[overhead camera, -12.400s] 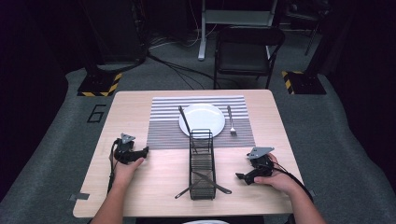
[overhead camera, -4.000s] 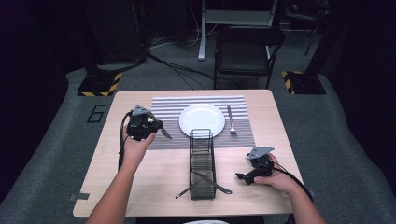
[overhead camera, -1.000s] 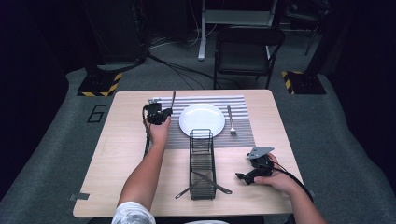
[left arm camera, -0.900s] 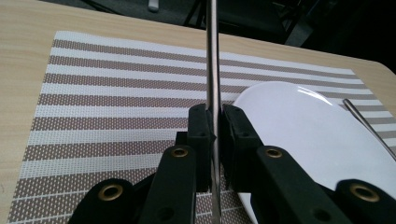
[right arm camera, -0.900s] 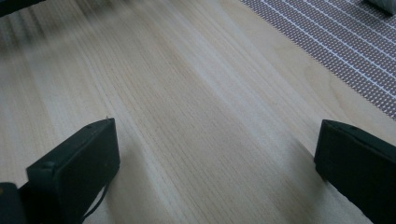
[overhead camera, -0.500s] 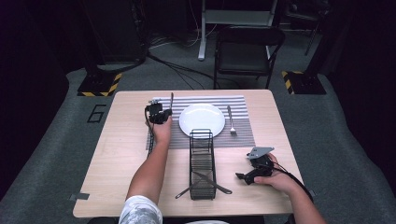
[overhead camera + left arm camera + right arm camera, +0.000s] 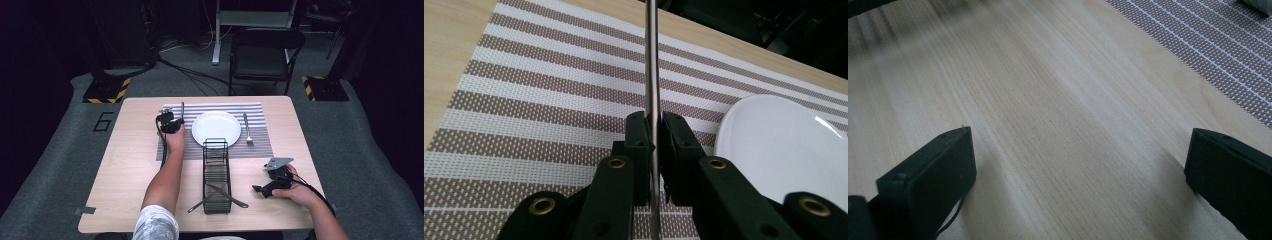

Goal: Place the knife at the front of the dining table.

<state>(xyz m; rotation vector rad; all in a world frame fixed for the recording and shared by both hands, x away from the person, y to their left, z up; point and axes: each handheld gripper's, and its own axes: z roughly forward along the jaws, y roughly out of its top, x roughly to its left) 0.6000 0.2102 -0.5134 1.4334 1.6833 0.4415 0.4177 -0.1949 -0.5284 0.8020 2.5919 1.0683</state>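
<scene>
My left gripper (image 7: pixel 170 122) is shut on a metal knife (image 7: pixel 182 108) just left of the white plate (image 7: pixel 216 128), over the striped placemat (image 7: pixel 260 145). In the left gripper view the knife (image 7: pixel 652 75) stands edge-on between the pads of the left gripper (image 7: pixel 655 131), its blade reaching away over the placemat (image 7: pixel 549 100) beside the plate (image 7: pixel 774 145). A fork (image 7: pixel 246 130) lies right of the plate. My right gripper (image 7: pixel 260 189) rests low at the table's front right. In its own view the right gripper (image 7: pixel 1083 170) is open over bare wood (image 7: pixel 1058 100).
A black wire caddy (image 7: pixel 216 170) stands in front of the plate, with two utensils (image 7: pixel 220 196) crossed at its near end. The placemat's corner (image 7: pixel 1223 55) lies beyond the right gripper. A chair (image 7: pixel 262 55) stands behind the table.
My left gripper carried the knife from the table's left to beside the plate, and over the last second it sank a little toward the placemat. The right gripper stayed put.
</scene>
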